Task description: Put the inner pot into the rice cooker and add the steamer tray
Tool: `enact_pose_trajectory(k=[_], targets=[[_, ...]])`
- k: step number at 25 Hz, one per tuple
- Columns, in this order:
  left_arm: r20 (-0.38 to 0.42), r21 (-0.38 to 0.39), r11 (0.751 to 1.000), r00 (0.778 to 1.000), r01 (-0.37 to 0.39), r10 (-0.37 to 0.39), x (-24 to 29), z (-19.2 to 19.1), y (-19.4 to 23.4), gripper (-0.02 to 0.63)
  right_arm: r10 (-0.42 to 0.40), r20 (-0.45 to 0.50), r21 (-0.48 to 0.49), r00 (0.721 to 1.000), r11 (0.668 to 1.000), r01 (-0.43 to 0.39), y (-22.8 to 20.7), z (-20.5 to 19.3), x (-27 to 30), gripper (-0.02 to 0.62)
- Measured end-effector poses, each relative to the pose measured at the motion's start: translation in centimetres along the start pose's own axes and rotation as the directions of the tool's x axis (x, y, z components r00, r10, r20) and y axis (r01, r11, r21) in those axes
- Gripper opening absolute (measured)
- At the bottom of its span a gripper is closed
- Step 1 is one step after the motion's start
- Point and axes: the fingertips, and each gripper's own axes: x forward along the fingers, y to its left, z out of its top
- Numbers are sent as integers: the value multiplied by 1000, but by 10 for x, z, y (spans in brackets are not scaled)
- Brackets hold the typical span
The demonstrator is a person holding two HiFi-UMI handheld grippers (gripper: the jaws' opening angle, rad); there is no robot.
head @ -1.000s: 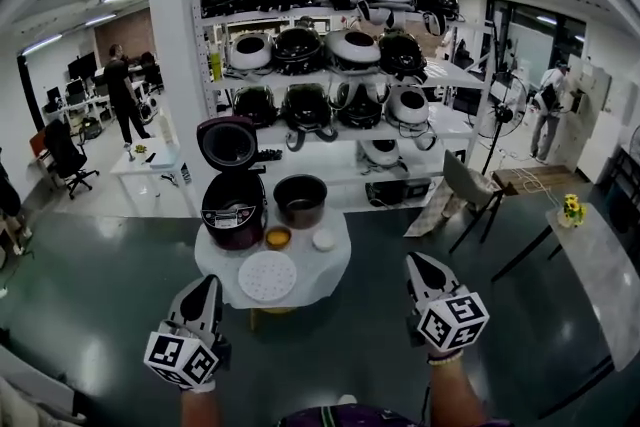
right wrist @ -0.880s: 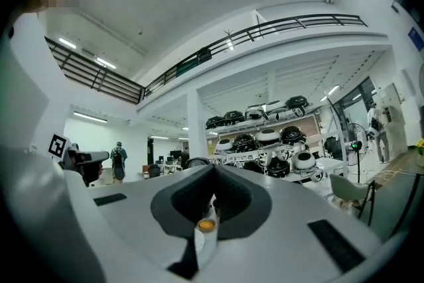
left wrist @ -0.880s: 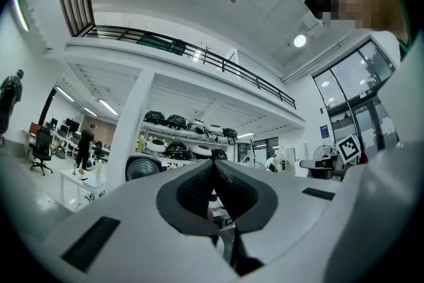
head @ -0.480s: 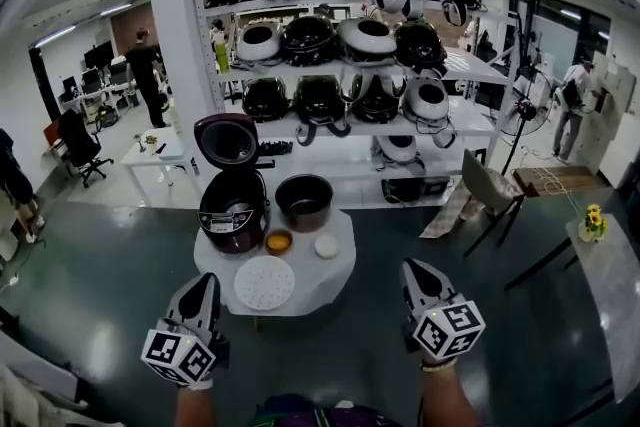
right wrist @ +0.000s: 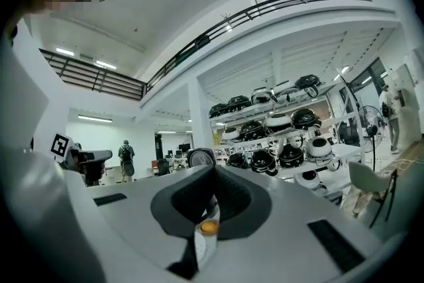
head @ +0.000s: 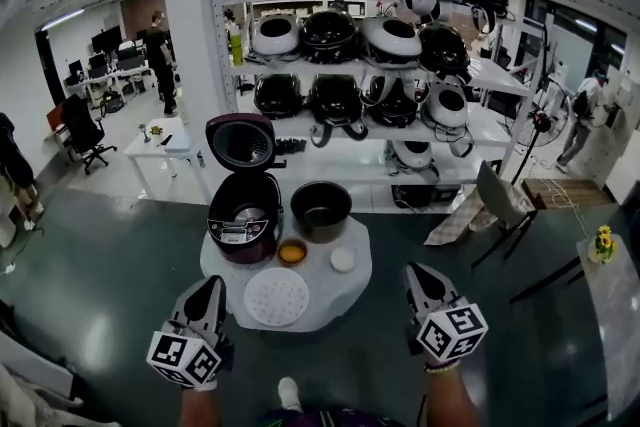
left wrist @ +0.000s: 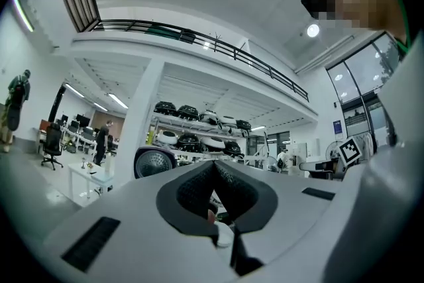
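So both grippers were held level at the near side of a little round table [head: 352, 287], pointing toward the far shelves, and neither one had anything in it; the left gripper [head: 209, 283] had its jaws pressed tight together with nothing between them; the right gripper [head: 416, 271] was the same, squeezed closed and empty; the left one sat off the table's near left edge and the right one off its near right, both clear of everything on top

The dark rice cooker [head: 245, 217] stood at the far left of the table with its lid [head: 240, 143] flipped up; the inner pot [head: 321, 210] wasn't in it, it stood upright on the table just to the cooker's right, so close I couldn't tell whether they touched; the steamer tray [head: 277, 297], a white round perforated disc, lay flat on the near side of the table, nearer the left gripper than the right

Between the cooker and the tray sat a small orange bowl [head: 292, 253], with a small white cup [head: 343, 260] just to its right; behind the table were shelves [head: 350, 65] packed with more cookers, black and white ones; a white pillar [head: 195, 35] rose at the left of the shelves; a person [head: 160, 60] stood far off on the left by some desks; a chair [head: 497, 205] stood on the floor to the right of the table
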Motion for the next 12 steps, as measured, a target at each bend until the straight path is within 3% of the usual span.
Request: enact_pose_trajectory(k=[6, 12], targets=[[18, 6, 1000, 1000, 12, -12, 35, 18, 56, 21, 11, 6, -36, 1000, 999, -10, 21, 26, 63, 6], [50, -1, 999, 997, 53, -53, 63, 29, 109, 21, 42, -9, -55, 999, 998, -42, 49, 24, 122, 6]])
